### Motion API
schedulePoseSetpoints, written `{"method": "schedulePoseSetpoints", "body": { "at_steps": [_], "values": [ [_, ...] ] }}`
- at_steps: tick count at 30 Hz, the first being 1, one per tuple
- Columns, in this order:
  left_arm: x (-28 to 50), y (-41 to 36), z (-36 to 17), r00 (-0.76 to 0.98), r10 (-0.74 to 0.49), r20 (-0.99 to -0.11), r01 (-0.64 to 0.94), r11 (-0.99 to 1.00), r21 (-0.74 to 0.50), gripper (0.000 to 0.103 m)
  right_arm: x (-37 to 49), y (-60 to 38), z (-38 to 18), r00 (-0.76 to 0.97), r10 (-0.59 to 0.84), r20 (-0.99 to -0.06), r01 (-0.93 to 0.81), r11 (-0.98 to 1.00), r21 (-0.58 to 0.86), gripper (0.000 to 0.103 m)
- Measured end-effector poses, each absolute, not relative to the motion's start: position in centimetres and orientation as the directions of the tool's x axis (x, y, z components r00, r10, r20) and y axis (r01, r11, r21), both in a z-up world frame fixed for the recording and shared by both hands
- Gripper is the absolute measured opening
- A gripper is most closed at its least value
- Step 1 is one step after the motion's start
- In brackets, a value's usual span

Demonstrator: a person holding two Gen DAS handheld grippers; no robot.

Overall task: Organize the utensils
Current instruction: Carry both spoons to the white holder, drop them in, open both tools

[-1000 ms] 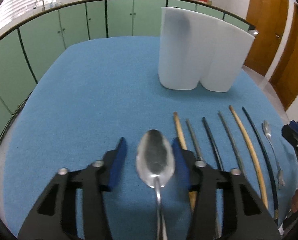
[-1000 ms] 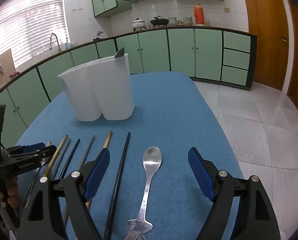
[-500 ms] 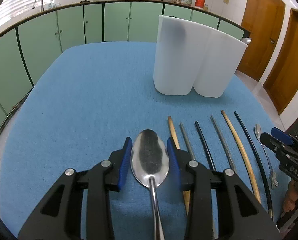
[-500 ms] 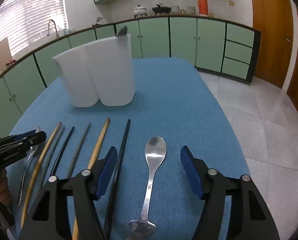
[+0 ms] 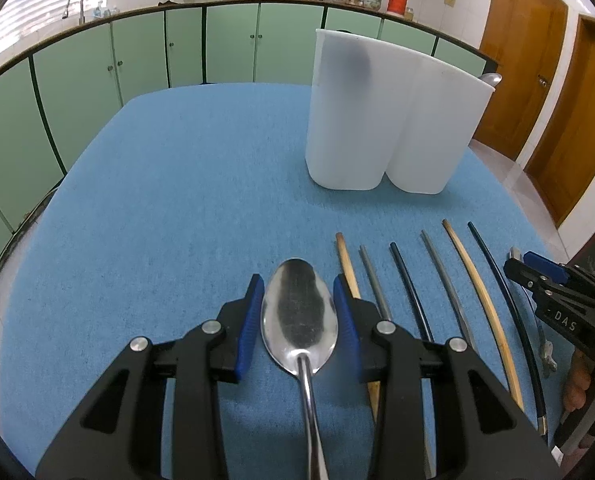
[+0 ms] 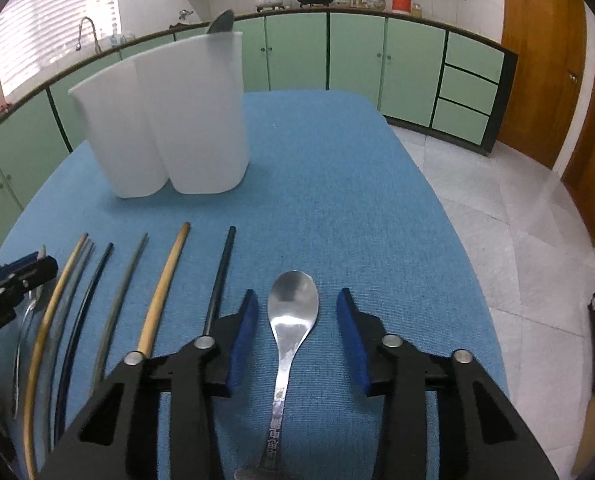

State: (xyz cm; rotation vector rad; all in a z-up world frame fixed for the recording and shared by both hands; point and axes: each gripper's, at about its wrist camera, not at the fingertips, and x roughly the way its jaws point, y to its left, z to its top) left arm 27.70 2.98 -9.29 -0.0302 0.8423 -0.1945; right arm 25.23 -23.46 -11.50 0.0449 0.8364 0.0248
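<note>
My left gripper (image 5: 298,294) straddles the bowl of a large steel spoon (image 5: 298,316) lying on the blue table; its blue pads sit close to the bowl's sides, with thin gaps showing. My right gripper (image 6: 293,312) is open around a smaller steel spoon (image 6: 291,312) on the table, well clear of it. Several chopsticks (image 5: 473,292) lie in a row between the two spoons; they also show in the right wrist view (image 6: 163,288). A white two-compartment holder (image 5: 389,120) stands behind them, also in the right wrist view (image 6: 169,120), with a dark utensil tip (image 6: 222,24) sticking out.
The blue table (image 5: 177,200) ends at rounded edges, with tiled floor (image 6: 517,200) to the right. Green cabinets (image 5: 137,64) ring the room. The right gripper shows at the edge of the left wrist view (image 5: 557,300).
Both grippers have closed in: the left pads narrowed to nearly touch the large spoon's bowl, and the right jaws narrowed around the small spoon. Both moved slightly forward.
</note>
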Motion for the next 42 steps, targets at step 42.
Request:
{"method": "schedulePoseSetpoints", "body": {
  "at_steps": [42],
  "values": [
    [21.4,2.9,-0.8,0.898,-0.235,-0.373,0.208,0.972,-0.112,0.034,17.0,-24.5,-0.5,0.91,0.196,-0.364,-0.152,0.977,0.147,0.026]
  ]
}}
